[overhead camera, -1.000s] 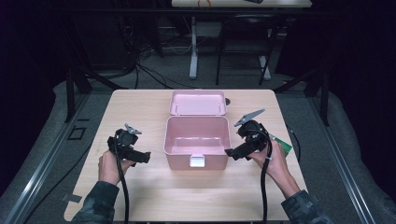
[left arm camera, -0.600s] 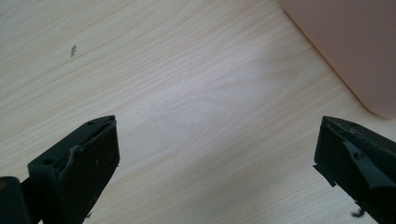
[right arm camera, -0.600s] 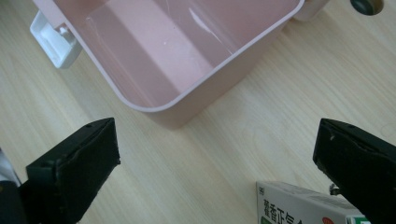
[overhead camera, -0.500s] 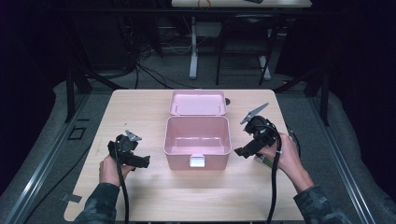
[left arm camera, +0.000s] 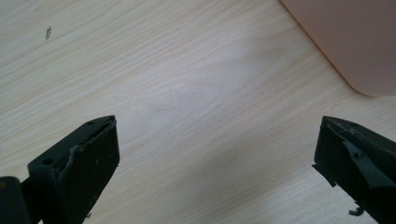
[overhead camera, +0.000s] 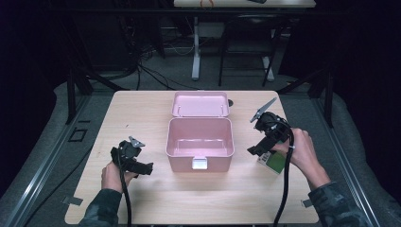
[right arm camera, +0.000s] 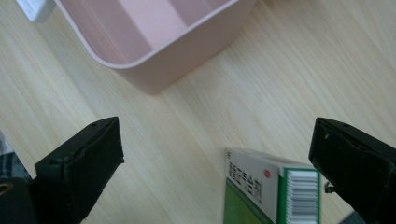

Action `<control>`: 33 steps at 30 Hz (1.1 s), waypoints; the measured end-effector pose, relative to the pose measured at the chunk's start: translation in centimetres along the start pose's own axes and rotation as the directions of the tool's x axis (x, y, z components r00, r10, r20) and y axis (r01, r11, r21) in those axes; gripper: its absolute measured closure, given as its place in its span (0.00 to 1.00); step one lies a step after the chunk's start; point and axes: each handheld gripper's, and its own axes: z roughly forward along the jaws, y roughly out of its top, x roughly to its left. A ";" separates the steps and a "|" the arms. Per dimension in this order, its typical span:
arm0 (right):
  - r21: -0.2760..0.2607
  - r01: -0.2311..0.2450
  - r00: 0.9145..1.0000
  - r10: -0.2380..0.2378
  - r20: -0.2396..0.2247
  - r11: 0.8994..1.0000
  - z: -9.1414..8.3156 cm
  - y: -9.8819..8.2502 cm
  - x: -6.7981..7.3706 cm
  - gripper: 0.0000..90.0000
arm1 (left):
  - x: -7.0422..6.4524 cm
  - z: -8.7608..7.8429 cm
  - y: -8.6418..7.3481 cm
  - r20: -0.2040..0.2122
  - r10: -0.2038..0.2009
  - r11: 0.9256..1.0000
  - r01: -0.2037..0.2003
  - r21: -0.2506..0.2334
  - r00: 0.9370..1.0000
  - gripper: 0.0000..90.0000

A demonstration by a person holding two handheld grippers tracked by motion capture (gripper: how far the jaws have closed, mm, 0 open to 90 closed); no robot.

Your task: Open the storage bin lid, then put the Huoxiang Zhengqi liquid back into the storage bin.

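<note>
Pink plastic box (overhead camera: 200,142) sits mid-surface, lid (overhead camera: 201,103) thrown back on the far side, cavity bare; looks staged to receive something. Pale wood surface (overhead camera: 142,113) under all of it.

Green-and-white carton (overhead camera: 271,161) lies flat on the surface to the right of the box, near side, just beside the person's right hand. Right gripper (overhead camera: 259,142) hangs over it, fingers (right arm camera: 79,163) spread wide, nothing between them. In the right gripper view the carton (right arm camera: 271,193) lies low between the two fingers, barcode end toward the right one. Judgement: lined up for a pick, the open box being the likely destination.

Carton's long axis seems to run from near-right toward far-left, roughly at the box's corner; far end partly hidden by the gripper, so not certain.

Left gripper (overhead camera: 142,166) rests left of the box, fingers (left arm camera: 88,154) wide apart over bare wood, idle.
</note>
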 end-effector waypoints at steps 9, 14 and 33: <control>0.086 -0.018 1.000 0.016 0.021 0.996 -1.1 -0.3 -1.8 0.00 | 0.1 0.3 0.1 0.014 0.003 1.000 -0.003 0.004 1.000 0.00; 0.119 -0.029 0.999 0.027 0.020 0.992 -1.2 -0.6 -2.5 0.00 | 0.1 0.3 0.1 0.016 0.002 1.000 -0.002 0.003 1.000 0.00; 0.293 -0.043 0.999 0.042 0.010 0.955 0.9 -2.3 -4.9 0.03 | 0.1 0.5 -0.1 0.036 0.010 1.000 -0.011 0.018 0.999 0.00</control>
